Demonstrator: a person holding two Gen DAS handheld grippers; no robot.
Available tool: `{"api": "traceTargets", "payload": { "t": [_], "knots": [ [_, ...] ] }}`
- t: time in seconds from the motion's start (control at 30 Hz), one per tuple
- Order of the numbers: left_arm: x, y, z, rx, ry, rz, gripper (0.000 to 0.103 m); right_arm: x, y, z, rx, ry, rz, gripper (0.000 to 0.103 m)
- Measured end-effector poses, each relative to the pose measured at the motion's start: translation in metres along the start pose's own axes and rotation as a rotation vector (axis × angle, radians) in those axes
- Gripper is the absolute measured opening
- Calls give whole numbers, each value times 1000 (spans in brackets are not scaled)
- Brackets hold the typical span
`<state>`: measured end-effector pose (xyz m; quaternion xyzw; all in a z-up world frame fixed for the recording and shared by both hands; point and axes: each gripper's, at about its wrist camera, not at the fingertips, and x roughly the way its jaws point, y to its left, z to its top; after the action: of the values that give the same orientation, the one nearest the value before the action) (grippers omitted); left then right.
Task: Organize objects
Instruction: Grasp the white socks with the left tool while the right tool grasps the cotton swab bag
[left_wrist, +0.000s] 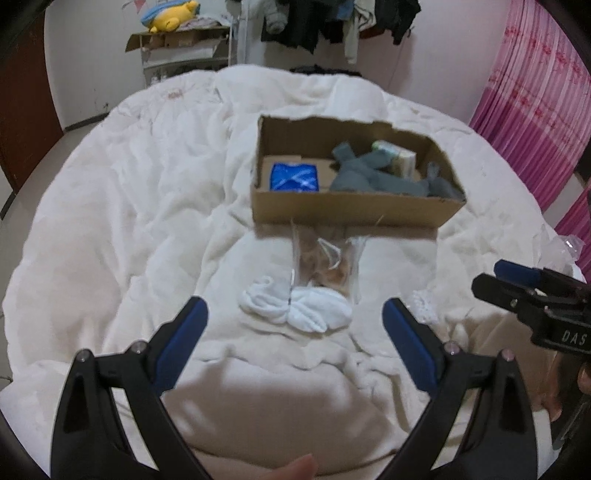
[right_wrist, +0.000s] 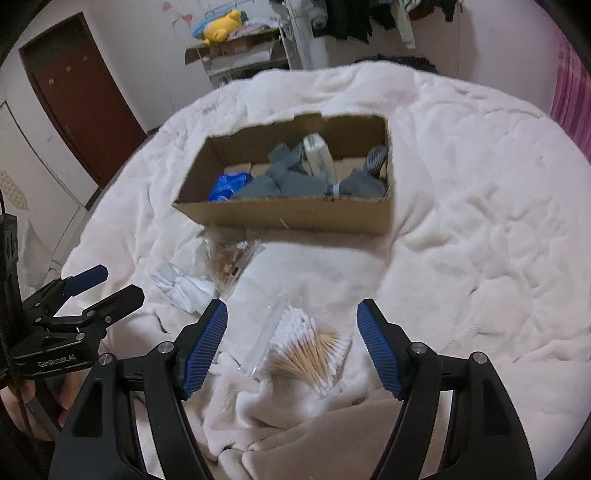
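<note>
Two wide-open, empty grippers, left (left_wrist: 295, 314) over white socks (left_wrist: 295, 308), right (right_wrist: 291, 325) over cotton swabs (right_wrist: 308, 356), must descend before boxing them at twelve o'clock.

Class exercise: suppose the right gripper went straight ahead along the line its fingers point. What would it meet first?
Most likely the clear pack of cotton swabs lying on the white blanket; it sits between the open right gripper fingers, just ahead. Depth is uncertain, so the gripper might meet the blanket beside the pack instead.
</note>
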<state>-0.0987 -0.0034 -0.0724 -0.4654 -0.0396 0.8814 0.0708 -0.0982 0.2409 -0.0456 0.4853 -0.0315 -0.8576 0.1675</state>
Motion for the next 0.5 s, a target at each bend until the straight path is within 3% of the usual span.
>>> {"api": "traceTargets", "payload": {
  "t": [0.5],
  "knots": [
    [78, -3, -5, 22, 175, 13, 97, 80, -16, -17, 46, 216, -24, 76]
  ]
}}
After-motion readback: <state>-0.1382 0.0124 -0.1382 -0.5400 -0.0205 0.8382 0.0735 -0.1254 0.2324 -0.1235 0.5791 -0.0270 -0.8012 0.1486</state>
